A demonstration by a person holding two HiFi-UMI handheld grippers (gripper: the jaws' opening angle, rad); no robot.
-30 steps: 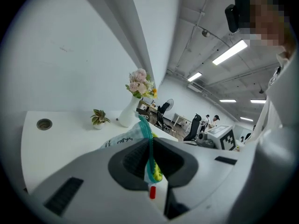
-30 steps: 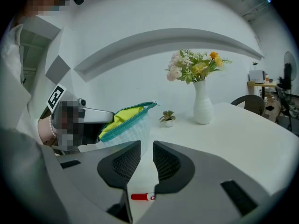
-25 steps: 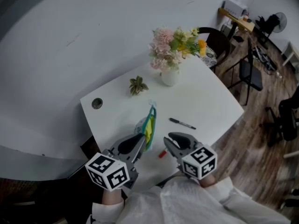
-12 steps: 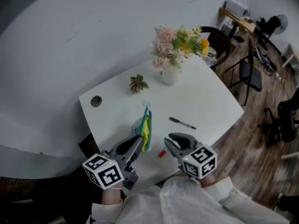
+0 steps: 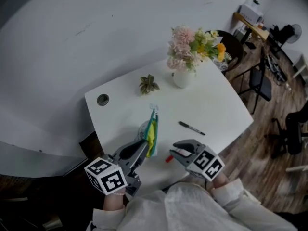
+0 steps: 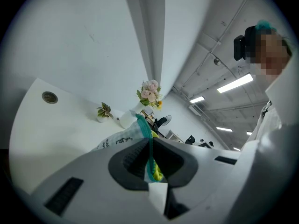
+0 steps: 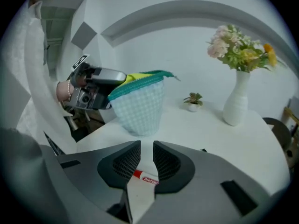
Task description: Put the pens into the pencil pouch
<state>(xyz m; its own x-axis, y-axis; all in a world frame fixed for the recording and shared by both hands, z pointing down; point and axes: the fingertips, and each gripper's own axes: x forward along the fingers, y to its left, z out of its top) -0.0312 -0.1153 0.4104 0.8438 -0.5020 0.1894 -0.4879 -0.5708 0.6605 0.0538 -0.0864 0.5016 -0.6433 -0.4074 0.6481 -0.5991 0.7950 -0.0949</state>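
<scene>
A light checked pencil pouch (image 5: 152,133) with a teal rim and yellow lining hangs upright over the white table (image 5: 216,100). My left gripper (image 5: 143,146) is shut on its rim, and the teal edge runs between the pads (image 6: 150,157). In the right gripper view the pouch (image 7: 140,108) stands just ahead with its mouth up. A red-capped pen (image 5: 168,159) lies on the table near the front edge. My right gripper (image 5: 174,153) hovers low over it with a narrow gap between the jaws, and the pen (image 7: 145,178) shows beneath that gap (image 7: 146,157). A black pen (image 5: 191,127) lies further right.
A white vase of flowers (image 5: 182,77) and a small potted plant (image 5: 149,84) stand at the table's far side. A round cable hole (image 5: 102,99) sits at the far left corner. Chairs (image 5: 257,78) stand on the wooden floor to the right.
My right gripper has sunk towards the red pen and rolled a little. The left gripper with the pouch has stayed about where it was.
</scene>
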